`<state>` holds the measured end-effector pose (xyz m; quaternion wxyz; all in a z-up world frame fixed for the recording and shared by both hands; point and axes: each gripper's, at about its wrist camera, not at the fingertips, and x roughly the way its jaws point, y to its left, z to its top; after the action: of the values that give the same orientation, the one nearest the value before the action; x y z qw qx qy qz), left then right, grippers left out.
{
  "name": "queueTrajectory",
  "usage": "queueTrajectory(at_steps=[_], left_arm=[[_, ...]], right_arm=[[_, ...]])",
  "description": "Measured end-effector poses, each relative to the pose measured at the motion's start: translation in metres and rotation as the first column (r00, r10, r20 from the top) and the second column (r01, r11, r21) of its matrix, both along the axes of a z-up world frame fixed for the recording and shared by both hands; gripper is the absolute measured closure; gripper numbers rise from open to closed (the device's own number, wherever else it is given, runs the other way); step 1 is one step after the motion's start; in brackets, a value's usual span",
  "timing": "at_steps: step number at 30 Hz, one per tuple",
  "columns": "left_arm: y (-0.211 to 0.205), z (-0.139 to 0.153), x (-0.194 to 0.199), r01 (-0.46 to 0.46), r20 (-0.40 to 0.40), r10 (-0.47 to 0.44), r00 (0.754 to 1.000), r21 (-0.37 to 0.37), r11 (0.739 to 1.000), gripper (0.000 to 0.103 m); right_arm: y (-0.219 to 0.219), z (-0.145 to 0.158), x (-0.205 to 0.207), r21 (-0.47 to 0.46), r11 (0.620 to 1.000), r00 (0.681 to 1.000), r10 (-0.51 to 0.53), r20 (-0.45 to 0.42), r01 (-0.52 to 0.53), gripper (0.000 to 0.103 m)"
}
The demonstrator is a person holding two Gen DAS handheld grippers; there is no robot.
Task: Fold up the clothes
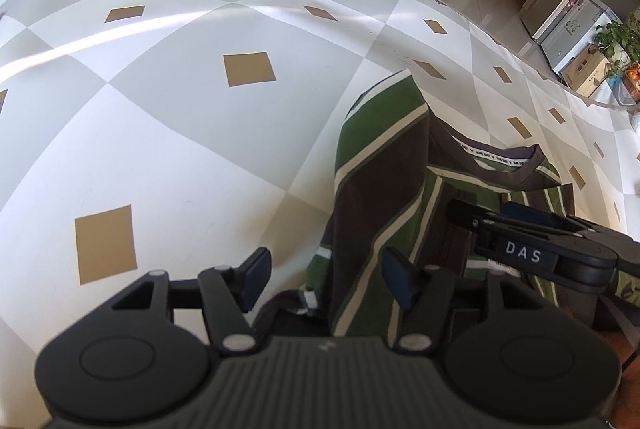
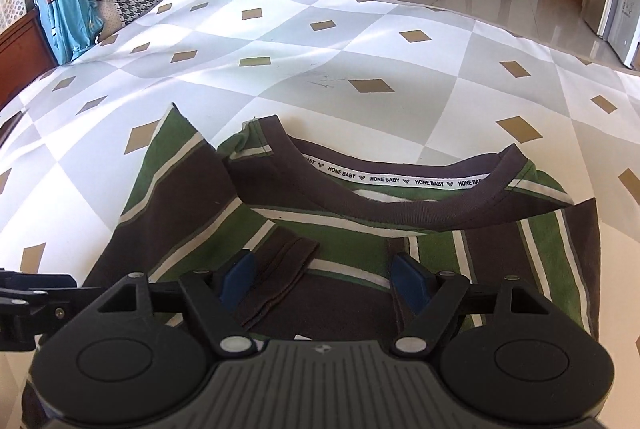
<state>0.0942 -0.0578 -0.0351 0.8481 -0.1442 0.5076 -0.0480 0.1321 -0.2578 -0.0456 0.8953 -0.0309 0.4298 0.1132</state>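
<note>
- On the diamond-patterned worktop cover point(image 2: 360, 41), near its close edge, lies the striped shirt point(image 2: 352, 241), green, brown and white, with its brown collar point(image 2: 400, 207) turned toward the far side and the neck label facing up.
- It lies partly folded: in the right wrist view a sleeve point(image 2: 276, 269) is turned in across the body, and the right side panel seems doubled over too, its stripes running upright against the level stripes of the chest. That suits a narrow, stackable shape, I judge.
- On the shirt's left side a flap point(image 1: 384, 165) lies off at an angle and comes to a point on the cover, so that edge looks less squared than the other.
- The right gripper point(image 2: 326, 279) hangs low over the shirt's near part, fingers pointing toward the collar. Its jaws stand wide apart, straddling the tucked sleeve and gripping nothing.
- The left gripper point(image 1: 326, 279) sits at the shirt's left edge, jaws likewise spread with no cloth pinched; the angled flap passes between and under its blue pads point(image 1: 256, 277).
- The two grippers sit close side by side, each catching the other at its frame's edge.
- This could be a pause after letting go of a fold or a settling-in for another; the pictures fit both.
</note>
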Motion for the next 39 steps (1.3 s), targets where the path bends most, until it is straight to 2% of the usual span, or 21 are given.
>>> queueTrajectory(at_steps=[1,3,4,7,10,13,20,23,25,28,31,35,36,37,38,39], left_arm=[[0.0,0.0,0.0,0.0,0.0,0.0,1.0,0.001,1.0,0.043],[0.0,0.001,0.0,-0.003,0.002,0.003,1.0,0.004,1.0,0.041],[0.0,0.001,0.0,-0.005,0.003,0.005,1.0,0.005,1.0,0.04],[0.001,0.001,-0.001,-0.015,0.002,0.015,1.0,0.011,1.0,0.038],[0.002,0.001,-0.001,-0.028,0.002,0.028,1.0,0.019,0.999,0.037],[0.005,0.003,-0.001,-0.047,0.009,0.047,0.999,0.026,0.999,0.036],[0.006,0.004,-0.001,-0.066,0.013,0.066,0.998,0.033,0.997,0.034],[0.001,0.005,-0.002,-0.05,0.018,0.049,0.999,0.039,0.998,0.033],[-0.002,0.006,-0.002,-0.038,0.021,0.037,0.999,0.045,0.998,0.033],[-0.005,0.004,-0.002,-0.025,0.018,0.024,1.0,0.05,0.998,0.033],[-0.005,0.002,-0.001,-0.022,0.012,0.021,1.0,0.051,0.998,0.033],[-0.003,0.0,0.001,-0.03,0.004,0.03,1.0,0.051,0.998,0.033],[-0.003,-0.001,0.001,-0.031,0.003,0.031,1.0,0.051,0.998,0.033],[-0.002,-0.001,0.001,-0.032,0.002,0.032,0.999,0.052,0.998,0.033],[-0.002,-0.001,0.001,-0.033,0.002,0.033,0.999,0.053,0.998,0.032],[-0.002,-0.001,0.001,-0.033,0.002,0.033,0.999,0.054,0.998,0.032]], right_arm=[[0.001,0.0,0.0,0.0,1.0,1.0,0.009,0.004,-0.009,0.044],[0.005,0.0,0.0,0.006,0.999,0.999,0.033,0.009,-0.033,0.053],[0.007,0.0,-0.001,0.005,0.999,0.999,0.046,0.014,-0.046,0.064],[0.013,0.002,-0.003,0.0,0.998,0.998,0.065,0.019,-0.065,0.084],[0.015,0.012,-0.006,0.007,0.997,0.996,0.076,0.052,-0.076,0.093],[0.013,0.025,-0.009,0.034,0.997,0.994,0.071,0.08,-0.074,0.095],[-0.003,0.024,-0.007,0.058,0.997,0.998,0.04,0.045,-0.043,0.093],[-0.009,0.022,-0.005,0.065,0.997,0.999,0.027,0.028,-0.029,0.082],[-0.01,0.016,-0.003,0.062,0.998,1.0,0.019,0.013,-0.02,0.071],[-0.008,0.01,0.001,0.067,0.998,1.0,0.014,0.001,-0.014,0.062],[-0.003,0.004,0.004,0.054,0.998,1.0,0.02,-0.005,-0.019,0.06],[0.005,-0.001,0.003,0.033,0.998,0.999,0.048,0.014,-0.048,0.06],[0.006,0.0,0.002,0.026,0.998,0.998,0.056,0.017,-0.057,0.067],[0.008,0.0,0.002,0.018,0.998,0.998,0.065,0.02,-0.065,0.078],[0.01,0.0,0.001,0.011,0.997,0.997,0.074,0.023,-0.074,0.081],[0.012,0.0,0.001,0.003,0.997,0.996,0.082,0.026,-0.083,0.09]])
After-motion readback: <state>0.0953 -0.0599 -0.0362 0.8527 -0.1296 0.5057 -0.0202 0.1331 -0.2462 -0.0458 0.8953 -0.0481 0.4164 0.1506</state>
